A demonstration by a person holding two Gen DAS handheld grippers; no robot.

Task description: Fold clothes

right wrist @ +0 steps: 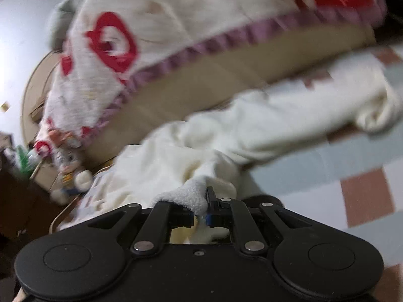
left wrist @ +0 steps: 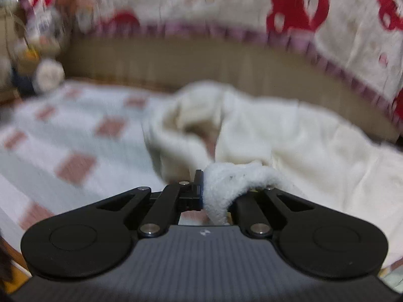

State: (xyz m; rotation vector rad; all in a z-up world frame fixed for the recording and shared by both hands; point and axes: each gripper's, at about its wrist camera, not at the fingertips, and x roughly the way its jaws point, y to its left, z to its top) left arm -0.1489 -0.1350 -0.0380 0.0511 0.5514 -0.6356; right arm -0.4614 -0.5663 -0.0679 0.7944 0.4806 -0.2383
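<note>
A cream fleece garment [left wrist: 277, 136] lies crumpled on a checked white, pale blue and pink sheet [left wrist: 75, 136]. My left gripper [left wrist: 205, 188] is shut on a fluffy edge of the garment, which drapes over its right finger. In the right wrist view the same garment [right wrist: 252, 125] stretches away to the upper right over the sheet [right wrist: 352, 176]. My right gripper [right wrist: 201, 206] is shut on another fluffy edge of it. Both views are blurred.
A tan headboard or bed wall [left wrist: 201, 60] runs behind the garment, with a white blanket with red shapes and a purple frill [left wrist: 252, 7] hung over it. Small toys and clutter [right wrist: 68, 166] sit at the left end.
</note>
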